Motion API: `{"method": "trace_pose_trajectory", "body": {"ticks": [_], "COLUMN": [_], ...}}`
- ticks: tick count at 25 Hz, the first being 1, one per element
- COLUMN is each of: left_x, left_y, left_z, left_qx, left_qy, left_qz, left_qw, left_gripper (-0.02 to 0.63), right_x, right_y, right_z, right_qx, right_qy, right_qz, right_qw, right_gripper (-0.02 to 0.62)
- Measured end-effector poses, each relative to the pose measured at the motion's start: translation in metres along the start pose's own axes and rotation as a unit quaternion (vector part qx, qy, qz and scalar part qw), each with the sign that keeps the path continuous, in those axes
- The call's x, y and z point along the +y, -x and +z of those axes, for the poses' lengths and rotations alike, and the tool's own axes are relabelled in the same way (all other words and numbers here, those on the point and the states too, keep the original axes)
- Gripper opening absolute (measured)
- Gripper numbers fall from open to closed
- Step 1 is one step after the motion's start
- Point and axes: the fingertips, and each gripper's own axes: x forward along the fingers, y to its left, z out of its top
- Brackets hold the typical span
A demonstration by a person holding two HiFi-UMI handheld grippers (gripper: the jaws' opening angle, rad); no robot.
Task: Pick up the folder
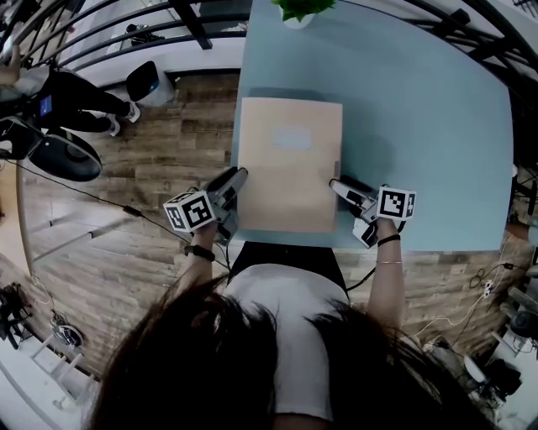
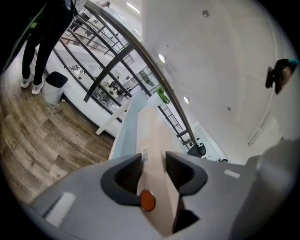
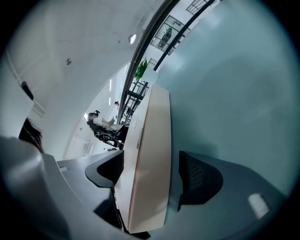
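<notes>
A tan folder (image 1: 290,168) rests on the near left part of the pale blue table (image 1: 420,126), with a pale label on its top face. My left gripper (image 1: 239,175) is at its near left corner. In the left gripper view the folder (image 2: 154,136) runs between the jaws of my left gripper (image 2: 153,171), close to both pads, and I see no firm press. My right gripper (image 1: 334,185) is at the folder's near right edge. In the right gripper view the folder (image 3: 152,140) stands between the jaws of my right gripper (image 3: 153,173), with bare table showing between it and the right-hand pad.
A green plant (image 1: 298,10) stands at the table's far edge. Left of the table lie wood floor, a dark railing (image 1: 126,34), a black bin (image 1: 145,81) and a person's legs (image 1: 76,105). Cables trail on the floor at the near right.
</notes>
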Motion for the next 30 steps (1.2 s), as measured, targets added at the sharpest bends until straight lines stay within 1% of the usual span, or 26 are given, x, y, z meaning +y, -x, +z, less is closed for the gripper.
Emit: {"method": "trace_pose_trajectory", "body": {"ticks": [3, 4, 7, 9, 11, 13, 14, 16, 19, 21, 23, 26, 28, 30], "left_x": [0.0, 0.001, 0.002, 0.002, 0.003, 0.002, 0.001, 0.002, 0.003, 0.001, 0.0, -0.002, -0.002, -0.002], "left_y": [-0.001, -0.001, 0.002, 0.004, 0.007, 0.005, 0.004, 0.002, 0.002, 0.001, 0.001, 0.001, 0.002, 0.002], "left_z": [0.001, 0.0, -0.002, -0.002, -0.002, -0.003, -0.003, 0.0, 0.0, -0.002, -0.001, -0.001, -0.001, -0.002], "left_qx": [0.001, 0.0, 0.0, 0.0, -0.001, -0.002, -0.004, -0.008, -0.006, 0.0, 0.001, 0.001, 0.001, 0.002], "left_qy": [0.002, 0.003, 0.006, 0.007, 0.012, 0.03, 0.038, 0.039, 0.039, 0.048, 0.049, 0.051, 0.057, 0.058], "left_qz": [-0.002, -0.002, -0.003, -0.006, -0.007, -0.013, -0.017, -0.018, -0.019, -0.023, -0.023, -0.026, -0.028, -0.028], "left_qw": [1.0, 1.0, 1.0, 1.0, 0.9999, 0.9995, 0.9991, 0.999, 0.999, 0.9986, 0.9985, 0.9983, 0.998, 0.9979], "left_gripper": [0.213, 0.213, 0.213, 0.213, 0.213, 0.215, 0.215, 0.216, 0.216, 0.219, 0.219, 0.219, 0.219, 0.219], "right_x": [0.009, 0.01, 0.007, 0.007, 0.01, 0.013, 0.014, 0.016, 0.018, 0.021, 0.022, 0.022, 0.023, 0.028], "right_y": [-0.008, -0.01, -0.009, -0.007, -0.008, -0.011, -0.012, -0.011, -0.01, -0.01, -0.01, -0.008, -0.007, -0.012], "right_z": [-0.008, -0.01, -0.01, -0.01, -0.011, -0.018, -0.02, -0.021, -0.02, -0.02, -0.02, -0.017, -0.015, -0.016], "right_qx": [0.045, 0.056, 0.065, 0.06, 0.067, 0.096, 0.111, 0.125, 0.129, 0.133, 0.134, 0.124, 0.108, 0.104], "right_qy": [-0.015, -0.018, -0.033, -0.061, -0.09, -0.11, -0.111, -0.108, -0.114, -0.102, -0.095, -0.105, -0.116, -0.107], "right_qz": [0.04, 0.046, 0.056, 0.074, 0.11, 0.139, 0.145, 0.149, 0.165, 0.175, 0.18, 0.188, 0.205, 0.215], "right_qw": [0.998, 0.997, 0.996, 0.994, 0.988, 0.979, 0.977, 0.975, 0.971, 0.97, 0.97, 0.969, 0.966, 0.965], "right_gripper": [0.342, 0.342, 0.342, 0.341, 0.341, 0.341, 0.341, 0.341, 0.341, 0.341, 0.339, 0.337, 0.29, 0.298]}}
